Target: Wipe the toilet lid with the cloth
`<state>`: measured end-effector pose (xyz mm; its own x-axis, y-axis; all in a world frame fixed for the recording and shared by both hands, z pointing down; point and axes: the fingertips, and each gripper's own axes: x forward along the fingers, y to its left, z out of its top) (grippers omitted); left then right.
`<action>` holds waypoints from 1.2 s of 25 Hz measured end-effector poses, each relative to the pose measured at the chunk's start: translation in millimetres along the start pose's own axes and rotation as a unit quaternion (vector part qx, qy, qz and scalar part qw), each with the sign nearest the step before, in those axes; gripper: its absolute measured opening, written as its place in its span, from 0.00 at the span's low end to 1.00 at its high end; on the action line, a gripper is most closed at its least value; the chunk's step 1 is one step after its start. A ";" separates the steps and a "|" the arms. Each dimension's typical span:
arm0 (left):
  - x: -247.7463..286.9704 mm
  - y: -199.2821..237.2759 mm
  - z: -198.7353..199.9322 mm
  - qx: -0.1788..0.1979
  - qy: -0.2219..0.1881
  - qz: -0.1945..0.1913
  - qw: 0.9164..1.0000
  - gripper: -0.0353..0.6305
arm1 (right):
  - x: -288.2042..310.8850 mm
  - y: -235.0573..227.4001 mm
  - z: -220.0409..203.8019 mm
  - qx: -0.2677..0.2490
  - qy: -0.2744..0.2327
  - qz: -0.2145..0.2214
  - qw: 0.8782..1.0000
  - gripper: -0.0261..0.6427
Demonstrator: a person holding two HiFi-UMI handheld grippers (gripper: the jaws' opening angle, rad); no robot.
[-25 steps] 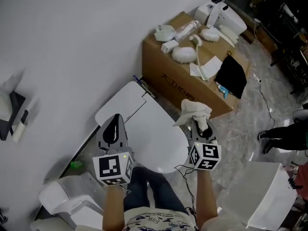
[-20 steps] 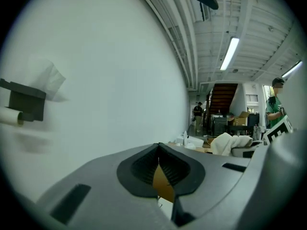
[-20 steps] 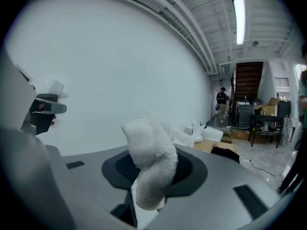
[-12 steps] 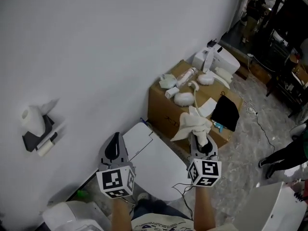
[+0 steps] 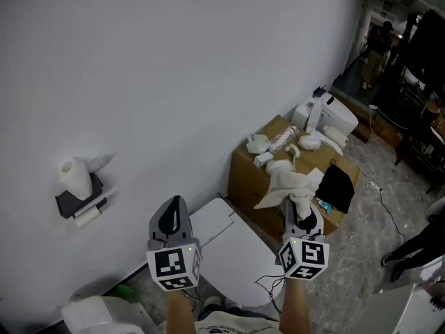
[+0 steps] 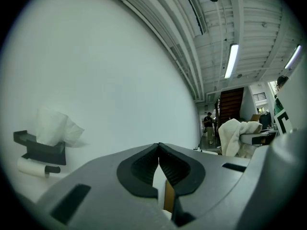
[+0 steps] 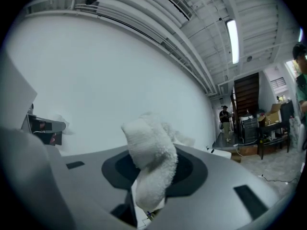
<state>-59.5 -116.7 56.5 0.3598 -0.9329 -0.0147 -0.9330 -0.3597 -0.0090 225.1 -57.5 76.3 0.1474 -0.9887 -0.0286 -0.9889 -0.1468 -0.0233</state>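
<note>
The white toilet lid [image 5: 240, 252] lies closed low in the head view, between my two grippers. My right gripper [image 5: 303, 214] is held up above the lid's right side, shut on a crumpled white cloth [image 5: 290, 184] that sticks out past its jaws. In the right gripper view the cloth [image 7: 152, 159] fills the gap between the jaws. My left gripper [image 5: 174, 214] hangs over the lid's left side, shut with nothing in it; in the left gripper view its pads [image 6: 144, 169] meet at the tips.
A cardboard box [image 5: 278, 179] with white parts and a black cloth on top stands right of the toilet against the white wall. A toilet-paper holder [image 5: 78, 193] hangs on the wall at left. Another white toilet fixture [image 5: 104, 315] sits at bottom left. A person stands far off in the doorway [image 5: 377, 47].
The head view has tilted upward, so the toilet lid slid toward the bottom of the picture. Both grippers rose with it, the right one still gripping the cloth.
</note>
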 end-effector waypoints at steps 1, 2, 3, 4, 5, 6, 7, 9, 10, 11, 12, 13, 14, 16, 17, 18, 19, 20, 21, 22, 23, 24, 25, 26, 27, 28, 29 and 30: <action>-0.9 0.4 3.0 0.001 -0.002 0.002 1.000 0.06 | 0.4 2.5 3.4 -0.001 -0.003 0.003 1.000 0.22; -1.6 1.1 5.7 0.002 -0.005 0.003 1.000 0.06 | 0.9 5.1 6.0 -0.002 -0.006 0.006 1.000 0.22; -2.3 2.1 8.0 0.002 -0.007 0.004 1.000 0.06 | 1.3 7.6 7.9 -0.003 -0.008 0.009 1.000 0.22; -3.0 3.1 9.7 0.003 -0.008 0.005 1.000 0.06 | 1.5 9.6 9.2 -0.002 -0.010 0.011 1.000 0.22; -3.6 3.9 11.1 0.004 -0.009 0.006 1.000 0.06 | 1.8 11.1 10.2 -0.002 -0.010 0.012 1.000 0.22; -4.3 4.7 12.5 0.005 -0.010 0.007 1.000 0.06 | 2.3 12.4 11.2 -0.002 -0.010 0.014 1.000 0.22; -5.0 5.4 13.6 0.006 -0.011 0.008 1.000 0.06 | 2.8 13.7 12.2 -0.002 -0.010 0.015 1.000 0.22; -6.3 7.1 14.7 0.007 -0.011 0.008 1.000 0.06 | 3.5 16.8 12.9 0.000 -0.010 0.018 1.000 0.22; -6.5 8.0 15.1 0.008 -0.012 0.009 1.000 0.06 | 4.4 18.5 12.9 0.001 -0.009 0.020 1.000 0.22; -6.6 8.8 15.4 0.009 -0.012 0.009 1.000 0.06 | 5.3 20.4 12.7 0.001 -0.009 0.022 1.000 0.22; -6.9 9.4 15.8 0.009 -0.013 0.009 1.000 0.06 | 6.0 22.1 12.6 0.001 -0.008 0.024 1.000 0.22; -7.2 10.0 16.0 0.009 -0.013 0.009 1.000 0.06 | 6.3 23.5 12.5 0.002 -0.008 0.025 1.000 0.22; -7.4 10.5 16.2 0.010 -0.012 0.009 1.000 0.06 | 6.5 24.8 12.7 0.002 -0.008 0.026 1.000 0.22; -7.2 11.2 16.9 0.012 -0.012 0.010 1.000 0.06 | 6.6 26.8 13.6 0.002 -0.009 0.028 1.000 0.22; -7.1 11.4 17.6 0.012 -0.012 0.010 1.000 0.06 | 6.7 27.5 14.1 0.001 -0.010 0.029 1.000 0.22; -6.8 11.6 18.4 0.012 -0.012 0.010 1.000 0.06 | 7.0 27.9 14.7 0.001 -0.010 0.029 1.000 0.22; -6.5 11.6 19.2 0.012 -0.012 0.010 1.000 0.06 | 7.4 28.0 15.1 0.001 -0.010 0.029 1.000 0.22; -6.3 11.7 19.6 0.011 -0.012 0.010 1.000 0.06 | 7.6 28.1 15.2 0.001 -0.009 0.028 1.000 0.22; -6.2 11.9 19.2 0.011 -0.012 0.009 1.000 0.06 | 7.6 28.2 14.8 0.002 -0.009 0.027 1.000 0.22; -6.0 12.3 18.1 0.010 -0.012 0.008 1.000 0.06 | 7.5 28.6 14.0 0.003 -0.008 0.026 1.000 0.22; -5.7 12.6 17.0 0.010 -0.011 0.008 1.000 0.06 | 7.5 29.0 13.1 0.004 -0.008 0.026 1.000 0.22; -5.2 12.7 16.3 0.009 -0.011 0.007 1.000 0.06 | 7.5 29.2 12.4 0.004 -0.007 0.025 1.000 0.22; -4.7 12.3 16.4 0.009 -0.011 0.006 1.000 0.06 | 7.5 28.9 12.1 0.005 -0.006 0.024 1.000 0.22; -4.3 11.5 16.9 0.009 -0.011 0.005 1.000 0.06 | 7.4 28.2 12.2 0.005 -0.006 0.023 1.000 0.22; -3.9 10.5 17.4 0.009 -0.011 0.004 1.000 0.06 | 7.1 27.4 12.3 0.005 -0.005 0.022 1.000 0.22; -3.7 9.8 17.6 0.009 -0.011 0.004 1.000 0.06 | 6.8 26.6 12.2 0.006 -0.005 0.022 1.000 0.22; -3.5 9.6 17.3 0.009 -0.011 0.004 1.000 0.06 | 6.6 26.1 12.0 0.006 -0.005 0.021 1.000 0.22; -3.1 9.7 16.6 0.008 -0.011 0.004 1.000 0.06 | 6.5 25.6 11.8 0.007 -0.006 0.020 1.000 0.22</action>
<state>-69.6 -117.0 39.9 0.3533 -0.9348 -0.0371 -0.9355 -0.3525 -0.0252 201.0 -67.3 63.7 0.1081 -0.9933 -0.0419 -0.9937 -0.1066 -0.0351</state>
